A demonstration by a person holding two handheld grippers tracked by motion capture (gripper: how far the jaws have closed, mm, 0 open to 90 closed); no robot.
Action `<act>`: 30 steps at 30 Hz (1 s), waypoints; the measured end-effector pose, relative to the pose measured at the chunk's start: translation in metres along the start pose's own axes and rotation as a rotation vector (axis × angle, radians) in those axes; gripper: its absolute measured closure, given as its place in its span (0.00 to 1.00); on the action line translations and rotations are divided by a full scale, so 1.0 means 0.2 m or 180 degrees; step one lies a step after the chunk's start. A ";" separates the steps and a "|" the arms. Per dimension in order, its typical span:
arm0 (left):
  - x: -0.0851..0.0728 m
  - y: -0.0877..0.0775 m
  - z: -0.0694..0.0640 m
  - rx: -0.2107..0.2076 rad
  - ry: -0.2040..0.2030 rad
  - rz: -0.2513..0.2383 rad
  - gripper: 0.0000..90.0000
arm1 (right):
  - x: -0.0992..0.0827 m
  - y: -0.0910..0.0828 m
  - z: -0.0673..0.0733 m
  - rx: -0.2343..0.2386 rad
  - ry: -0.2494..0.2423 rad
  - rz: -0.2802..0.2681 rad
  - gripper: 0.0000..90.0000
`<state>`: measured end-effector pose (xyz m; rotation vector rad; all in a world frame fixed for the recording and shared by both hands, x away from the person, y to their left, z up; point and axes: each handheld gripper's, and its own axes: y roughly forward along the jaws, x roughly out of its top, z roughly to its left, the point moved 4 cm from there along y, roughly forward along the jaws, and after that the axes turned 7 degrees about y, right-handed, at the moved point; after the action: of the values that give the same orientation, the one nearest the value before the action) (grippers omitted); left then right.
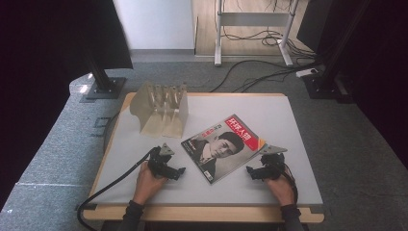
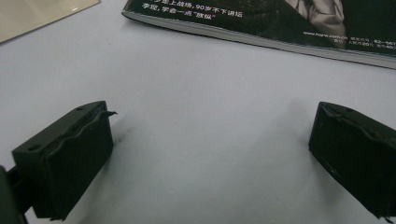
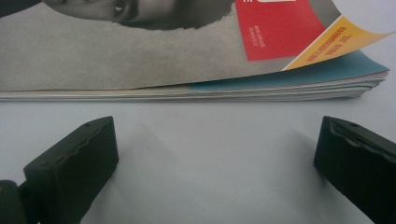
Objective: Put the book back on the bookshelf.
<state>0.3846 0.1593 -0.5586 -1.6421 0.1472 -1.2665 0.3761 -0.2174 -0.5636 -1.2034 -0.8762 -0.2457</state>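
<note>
A magazine (image 1: 223, 146) with a black-and-white portrait cover and red title block lies at an angle in the middle of the grey table mat. My left gripper (image 1: 179, 172) rests on the mat just left of it, open, with the magazine's spine edge (image 2: 261, 32) a short way ahead of its jaws. My right gripper (image 1: 250, 171) rests just right of the magazine, open and holding nothing. Ahead of its jaws lies the magazine's page edge (image 3: 196, 91), its cover corner (image 3: 336, 44) curling up.
A beige slotted file rack (image 1: 161, 108) stands at the back left of the table (image 1: 288, 120), its corner (image 2: 42, 14) seen in the left gripper view. Cables trail from both grippers. Stands and floor cables lie beyond the table's far edge.
</note>
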 end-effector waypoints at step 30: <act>0.38 0.04 0.00 -0.0348 0.0384 -0.0012 0.00 | 0.17 -0.06 0.01 0.0261 -0.0110 -0.0162 0.01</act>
<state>0.4216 0.1096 -0.5150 -1.6589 0.2920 -1.3818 0.3903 -0.2102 -0.5306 -1.1129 -0.9392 -0.2286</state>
